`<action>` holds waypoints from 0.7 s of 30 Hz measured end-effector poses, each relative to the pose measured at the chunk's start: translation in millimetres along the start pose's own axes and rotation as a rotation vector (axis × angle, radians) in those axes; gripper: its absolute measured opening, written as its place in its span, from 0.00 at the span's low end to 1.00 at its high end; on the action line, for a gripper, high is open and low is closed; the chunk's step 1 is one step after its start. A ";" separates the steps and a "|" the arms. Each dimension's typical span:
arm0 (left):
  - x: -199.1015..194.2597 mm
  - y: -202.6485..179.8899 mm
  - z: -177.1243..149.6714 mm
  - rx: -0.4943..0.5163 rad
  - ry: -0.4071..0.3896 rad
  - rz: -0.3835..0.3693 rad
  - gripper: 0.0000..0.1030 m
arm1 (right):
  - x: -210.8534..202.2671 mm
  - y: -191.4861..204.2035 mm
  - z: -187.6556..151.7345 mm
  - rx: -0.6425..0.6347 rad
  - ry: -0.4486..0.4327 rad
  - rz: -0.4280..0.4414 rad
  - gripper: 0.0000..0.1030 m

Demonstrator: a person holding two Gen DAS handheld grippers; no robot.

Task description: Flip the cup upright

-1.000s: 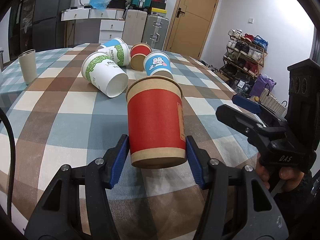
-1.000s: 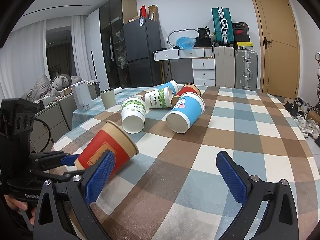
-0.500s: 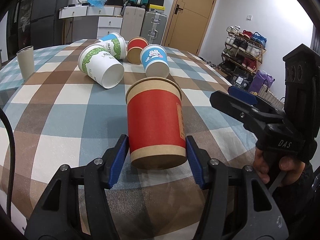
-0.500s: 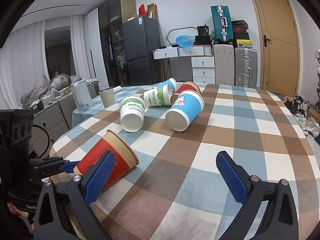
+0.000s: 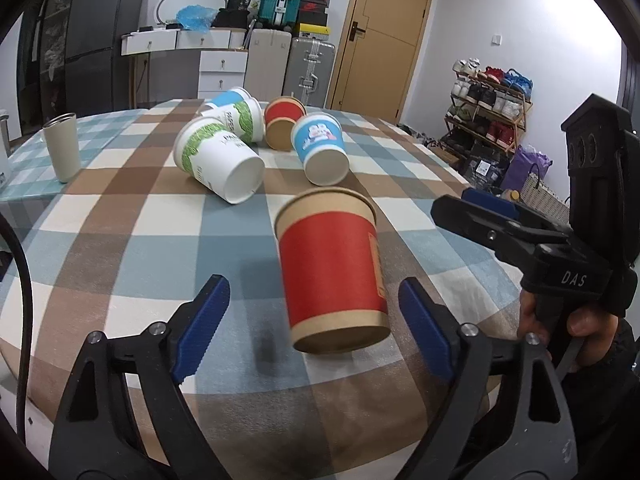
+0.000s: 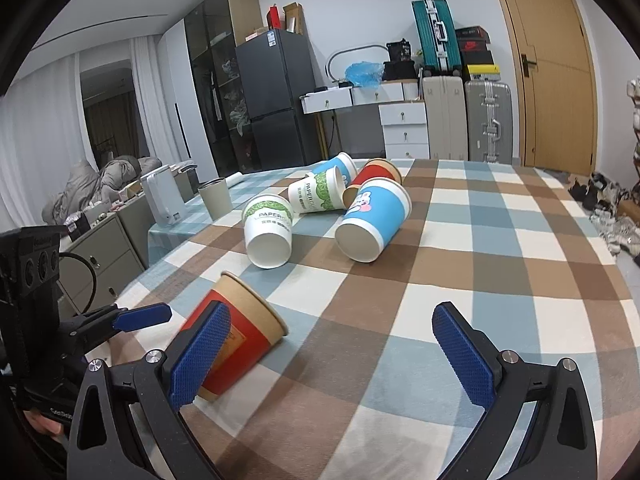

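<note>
Cup (image 5: pixel 332 268), red with brown bands, lies on its side on the checked cloth of the bench (image 5: pixel 120 216), base toward the left tool (image 5: pixel 316 324) and open mouth pointing toward the other cups. The left tool's blue pads stand apart on either side of the cup's base, neither one touching it. The right tool (image 6: pixel 330 352) is also spread wide with nothing between its pads; in its view the cup (image 6: pixel 236 344) lies low on the left, partly behind the left pad. Farther back lie a white-and-green cup (image 5: pixel 218 158), a blue cup (image 5: pixel 320 148) and another red cup (image 5: pixel 282 126), all on their sides. A grey tumbler (image 5: pixel 60 150) stands upright near the bench's left edge.
</note>
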State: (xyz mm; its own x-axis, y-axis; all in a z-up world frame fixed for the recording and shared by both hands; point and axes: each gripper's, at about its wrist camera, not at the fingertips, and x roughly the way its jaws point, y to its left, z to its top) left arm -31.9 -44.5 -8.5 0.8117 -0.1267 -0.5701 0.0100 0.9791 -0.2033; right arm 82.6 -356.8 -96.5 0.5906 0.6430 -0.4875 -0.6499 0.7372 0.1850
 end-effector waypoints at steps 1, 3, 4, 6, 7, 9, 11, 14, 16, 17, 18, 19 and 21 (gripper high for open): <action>-1.9 2.5 0.9 -0.003 -0.007 0.002 0.88 | 0.6 1.2 1.5 0.008 0.006 0.007 1.00; -6.2 7.8 2.9 -0.007 -0.022 0.011 0.96 | 2.9 3.4 4.0 0.030 0.024 0.024 1.00; -9.2 10.6 3.9 -0.006 -0.035 0.017 0.99 | 5.0 4.7 5.1 0.041 0.037 0.032 1.00; -14.3 15.4 5.6 0.000 -0.059 0.028 0.99 | 9.4 7.2 6.2 0.062 0.058 0.046 1.00; -16.0 18.6 7.0 0.004 -0.064 0.034 0.99 | 12.1 8.0 6.7 0.074 0.071 0.055 1.00; -17.0 25.7 9.1 -0.001 -0.074 0.043 0.99 | 17.4 10.9 7.4 0.095 0.098 0.066 1.00; -18.2 34.1 10.5 -0.013 -0.084 0.045 0.99 | 22.8 13.2 7.9 0.115 0.124 0.078 1.00; -14.9 44.9 10.5 -0.005 -0.091 0.063 0.99 | 32.4 15.5 9.4 0.148 0.160 0.101 1.00; -11.1 50.8 10.9 -0.012 -0.088 0.068 0.99 | 39.0 15.2 10.6 0.176 0.184 0.122 1.00; -9.3 53.5 11.2 -0.016 -0.087 0.072 0.99 | 42.7 15.1 11.4 0.196 0.200 0.138 1.00; -8.2 56.1 11.4 -0.019 -0.086 0.078 0.99 | 45.2 15.2 11.9 0.207 0.208 0.145 1.00; -6.9 58.4 11.5 -0.018 -0.087 0.083 0.99 | 48.0 15.8 12.5 0.217 0.218 0.155 1.00; -5.8 61.8 11.3 -0.010 -0.092 0.100 0.99 | 53.0 17.4 13.3 0.228 0.238 0.172 1.00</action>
State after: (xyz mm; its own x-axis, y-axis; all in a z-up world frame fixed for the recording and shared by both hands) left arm -29.4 18.5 -8.8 0.8586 -0.0132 -0.5125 -0.0790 0.9843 -0.1578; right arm 109.0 -307.1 -107.7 0.3366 0.7149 -0.6129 -0.5906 0.6672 0.4539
